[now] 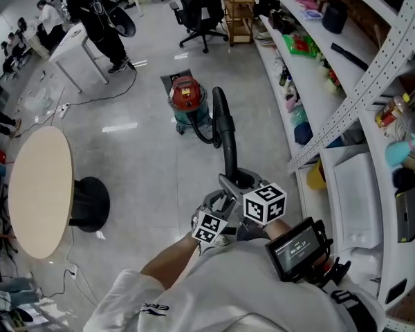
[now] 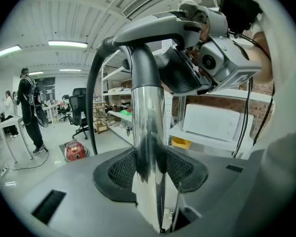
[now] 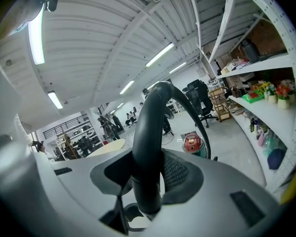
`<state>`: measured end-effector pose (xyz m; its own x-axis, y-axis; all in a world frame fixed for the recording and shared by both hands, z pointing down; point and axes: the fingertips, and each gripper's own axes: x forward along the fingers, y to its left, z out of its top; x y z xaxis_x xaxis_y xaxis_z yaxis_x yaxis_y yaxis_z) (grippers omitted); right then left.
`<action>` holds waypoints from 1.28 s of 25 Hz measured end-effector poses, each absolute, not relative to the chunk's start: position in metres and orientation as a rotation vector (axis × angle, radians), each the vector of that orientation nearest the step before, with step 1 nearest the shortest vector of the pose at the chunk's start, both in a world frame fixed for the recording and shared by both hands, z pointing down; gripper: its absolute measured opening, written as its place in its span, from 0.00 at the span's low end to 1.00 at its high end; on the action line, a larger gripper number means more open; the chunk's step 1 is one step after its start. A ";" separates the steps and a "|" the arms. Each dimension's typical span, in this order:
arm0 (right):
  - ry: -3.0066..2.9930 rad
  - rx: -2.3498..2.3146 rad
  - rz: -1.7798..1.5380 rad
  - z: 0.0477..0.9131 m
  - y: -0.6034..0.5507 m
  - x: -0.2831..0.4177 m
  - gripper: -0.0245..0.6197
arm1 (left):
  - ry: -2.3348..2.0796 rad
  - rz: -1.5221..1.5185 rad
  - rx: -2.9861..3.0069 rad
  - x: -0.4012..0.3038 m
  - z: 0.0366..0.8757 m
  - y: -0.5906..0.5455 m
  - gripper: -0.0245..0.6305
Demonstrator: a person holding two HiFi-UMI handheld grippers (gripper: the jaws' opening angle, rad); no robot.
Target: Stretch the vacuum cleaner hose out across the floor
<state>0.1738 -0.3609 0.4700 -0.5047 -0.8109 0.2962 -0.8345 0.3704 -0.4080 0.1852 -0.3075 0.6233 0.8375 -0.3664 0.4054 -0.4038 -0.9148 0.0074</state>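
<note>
In the head view, the red vacuum cleaner canister (image 1: 187, 95) stands on the pale floor (image 1: 145, 158) a little way ahead of the person, beside the long shelves (image 1: 311, 81). The black vacuum cleaner hose (image 1: 220, 109) leaves it, loops up in a short tight arc and runs back to the two tools held close together in front of the person's body. The left gripper (image 1: 220, 203) sits just under and behind the right gripper (image 1: 245, 185), both at the hose's free end. In the left gripper view, the left gripper (image 2: 149, 164) has its jaws clamped on a shiny metal wand tube (image 2: 147, 112), with the mesh pads pressed against both sides of it. The right gripper (image 2: 207, 58) shows above, on the curved handle part. The hose (image 2: 91, 98) bends away and down toward the canister (image 2: 74, 150) in the distance. In the right gripper view, the right gripper (image 3: 150, 174) has its jaws closed on the thick black bent hose end (image 3: 150, 127). From there the thinner hose (image 3: 200, 120) sweeps over and drops to the canister (image 3: 192, 143). As for progress, the free end looks securely taken in both tools and lifted, but the hose itself is looped, slack and off the floor, so the stretching appears barely begun. What is left, as I judge it, is to carry the end away from the canister until the hose runs straight, then lay it down along the floor.
</note>
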 end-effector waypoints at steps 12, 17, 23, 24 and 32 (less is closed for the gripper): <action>-2.622 1.391 0.749 0.463 -0.309 0.161 0.28 | -0.760 0.588 2.883 0.183 0.617 -0.260 0.27; -2.668 1.318 0.715 0.453 -0.273 0.173 0.28 | -0.836 0.589 2.867 0.198 0.609 -0.228 0.28; -2.709 1.240 0.711 0.453 -0.226 0.190 0.28 | -0.916 0.566 2.839 0.219 0.602 -0.179 0.28; -2.716 1.229 0.708 0.452 -0.219 0.192 0.28 | -0.928 0.564 2.834 0.221 0.601 -0.172 0.28; -2.739 1.130 0.717 0.453 -0.167 0.185 0.28 | -0.995 0.592 2.768 0.220 0.600 -0.120 0.28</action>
